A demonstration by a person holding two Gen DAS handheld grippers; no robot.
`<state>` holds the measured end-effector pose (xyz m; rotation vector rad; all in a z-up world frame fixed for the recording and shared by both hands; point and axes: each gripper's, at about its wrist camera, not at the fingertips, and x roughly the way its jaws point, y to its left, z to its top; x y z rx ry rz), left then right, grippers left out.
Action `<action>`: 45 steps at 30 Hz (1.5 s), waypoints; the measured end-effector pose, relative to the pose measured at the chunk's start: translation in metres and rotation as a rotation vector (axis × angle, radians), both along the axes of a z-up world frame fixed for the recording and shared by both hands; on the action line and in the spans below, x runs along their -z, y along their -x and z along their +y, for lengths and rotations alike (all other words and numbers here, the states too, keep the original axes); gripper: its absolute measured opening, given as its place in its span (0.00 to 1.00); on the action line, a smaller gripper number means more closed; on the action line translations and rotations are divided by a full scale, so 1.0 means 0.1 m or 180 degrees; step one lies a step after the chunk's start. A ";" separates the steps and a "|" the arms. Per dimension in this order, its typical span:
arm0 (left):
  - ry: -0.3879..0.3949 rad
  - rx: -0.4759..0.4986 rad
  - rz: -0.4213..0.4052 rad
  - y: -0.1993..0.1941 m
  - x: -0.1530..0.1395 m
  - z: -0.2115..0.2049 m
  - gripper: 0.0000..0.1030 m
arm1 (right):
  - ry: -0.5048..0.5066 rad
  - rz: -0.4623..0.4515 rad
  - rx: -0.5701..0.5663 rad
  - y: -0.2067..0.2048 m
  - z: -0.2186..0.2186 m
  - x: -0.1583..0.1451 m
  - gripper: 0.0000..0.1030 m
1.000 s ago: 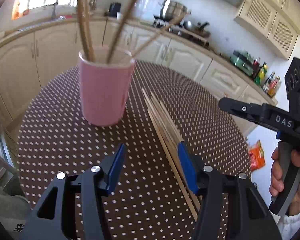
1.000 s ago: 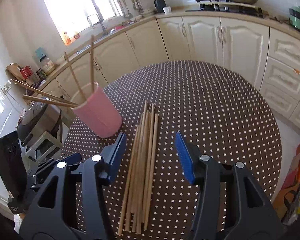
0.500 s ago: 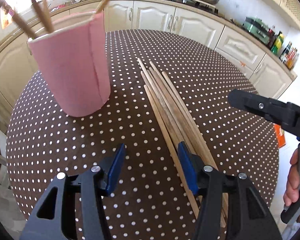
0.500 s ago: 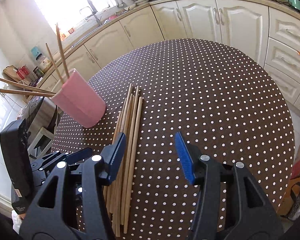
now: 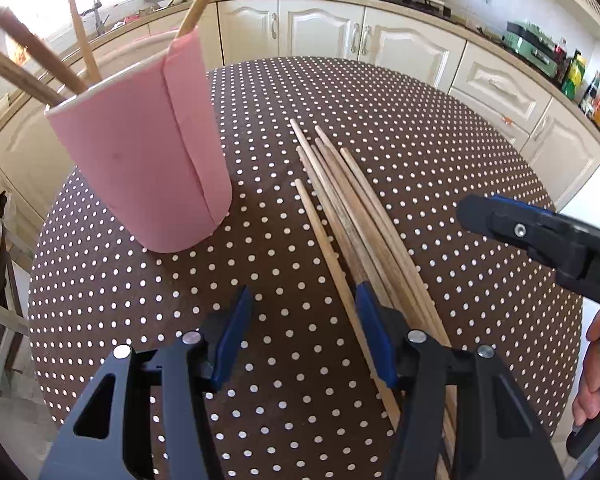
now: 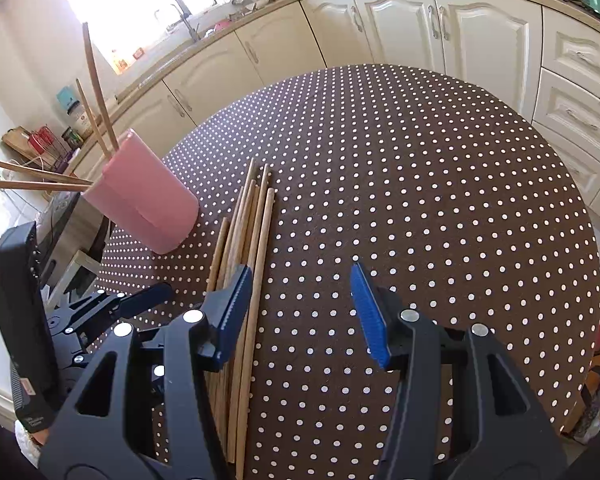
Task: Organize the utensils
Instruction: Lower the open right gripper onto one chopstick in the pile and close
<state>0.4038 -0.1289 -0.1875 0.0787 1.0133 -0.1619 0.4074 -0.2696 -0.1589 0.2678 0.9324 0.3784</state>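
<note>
Chopsticks (image 5: 342, 208) lie in a loose bundle on the round table (image 5: 440, 152), just beside a pink cup (image 5: 140, 160) that holds four more sticks leaning outward. The left gripper (image 5: 302, 320) hovers with its jaws apart and nothing between them; its right pad sits over the bundle. The right gripper (image 6: 300, 296) is likewise released and empty, its left finger over the sticks' near ends. Only the left view shows a hand (image 5: 590, 376) on the right tool's grip, plus pans on a stove and bottles along the counter. Only the right view shows the sunlit window, the sink tap and the left tool's black body. A brown cloth with white dots covers the table; cream cabinets ring the kitchen.
</note>
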 end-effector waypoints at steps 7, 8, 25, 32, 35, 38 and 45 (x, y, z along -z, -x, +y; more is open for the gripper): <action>0.0032 -0.0012 0.0022 -0.02 0.01 0.04 0.53 | 0.0214 0.0159 -0.0153 -0.12 0.21 0.04 0.49; 0.0043 -0.0009 0.0023 -0.01 0.02 0.07 0.53 | 0.0243 0.0194 -0.0194 -0.15 0.25 0.04 0.49; 0.0085 0.0076 -0.0054 0.25 0.01 0.23 0.53 | 0.0846 0.0532 -0.0453 -0.46 0.81 0.05 0.25; 0.0024 0.0060 -0.0028 0.26 -0.01 0.21 0.53 | 0.1055 0.0614 -0.0502 -0.57 1.04 0.05 0.25; -0.0011 0.0024 0.0014 0.23 -0.03 0.17 0.53 | 0.1092 0.0759 -0.0549 -0.68 1.14 0.04 0.25; -0.0135 0.0027 0.0046 0.20 -0.04 0.10 0.52 | 0.1211 0.0833 -0.0591 -0.76 1.25 0.03 0.24; -0.0149 -0.0069 0.0172 0.13 -0.08 0.01 0.37 | 0.1393 0.0774 -0.0607 -0.77 1.44 0.02 0.07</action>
